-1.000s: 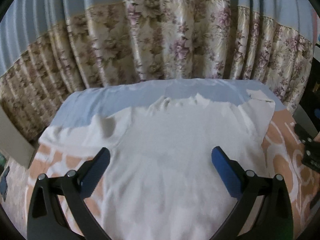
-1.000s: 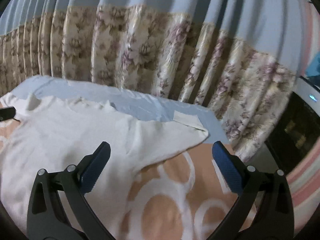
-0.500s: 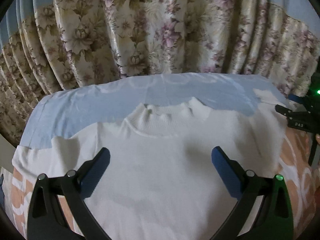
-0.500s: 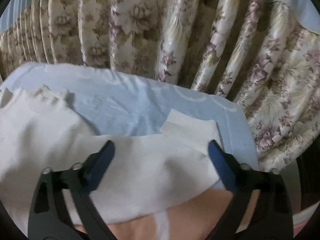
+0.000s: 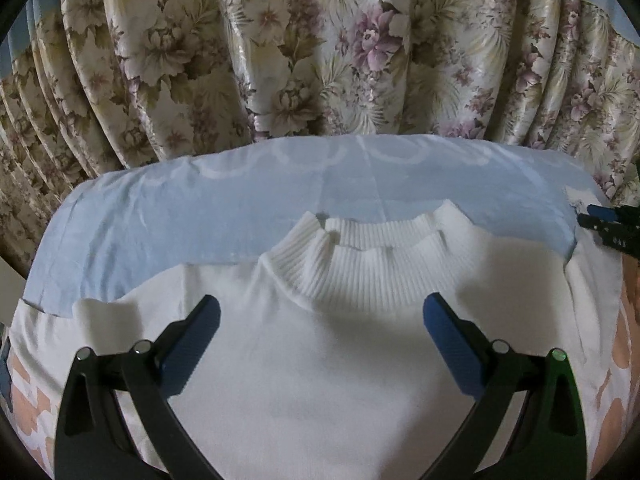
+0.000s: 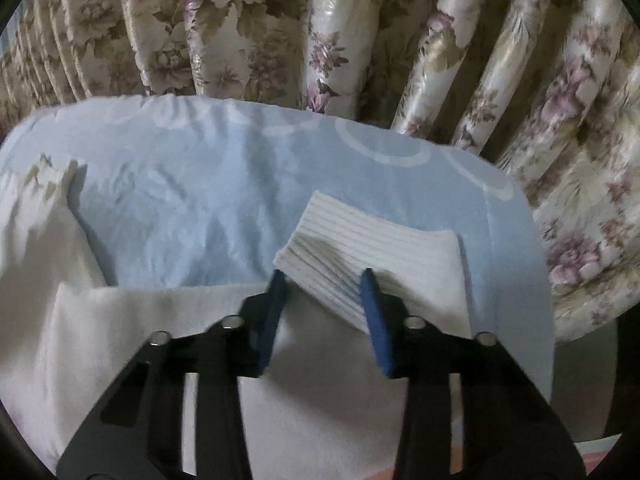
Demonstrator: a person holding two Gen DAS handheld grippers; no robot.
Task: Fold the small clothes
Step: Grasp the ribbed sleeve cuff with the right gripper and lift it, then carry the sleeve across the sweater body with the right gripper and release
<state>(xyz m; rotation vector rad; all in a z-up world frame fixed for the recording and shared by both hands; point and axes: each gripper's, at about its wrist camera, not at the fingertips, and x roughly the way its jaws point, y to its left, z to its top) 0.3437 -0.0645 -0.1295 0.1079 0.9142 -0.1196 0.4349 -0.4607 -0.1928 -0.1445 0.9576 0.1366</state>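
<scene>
A white sweater (image 5: 320,360) lies flat on a bed, its ribbed collar (image 5: 372,252) pointing at the curtain. My left gripper (image 5: 320,320) is open and empty, low over the chest just below the collar. In the right wrist view the sweater's right sleeve (image 6: 160,340) stretches across, ending in a ribbed cuff (image 6: 372,244). My right gripper (image 6: 324,284) has its jaws partly closed around the near end of the cuff, with a gap still between the pads. The right gripper also shows in the left wrist view (image 5: 608,224), at the far right edge.
The bed has a light blue sheet (image 5: 200,208) with white rings and an orange and white patterned part (image 5: 624,360) at the near sides. A floral curtain (image 5: 320,48) hangs close behind the bed's far edge.
Both grippers have moved forward toward the curtain. The left one now sits near the collar. The right one has reached the cuff and its jaws have narrowed around it.
</scene>
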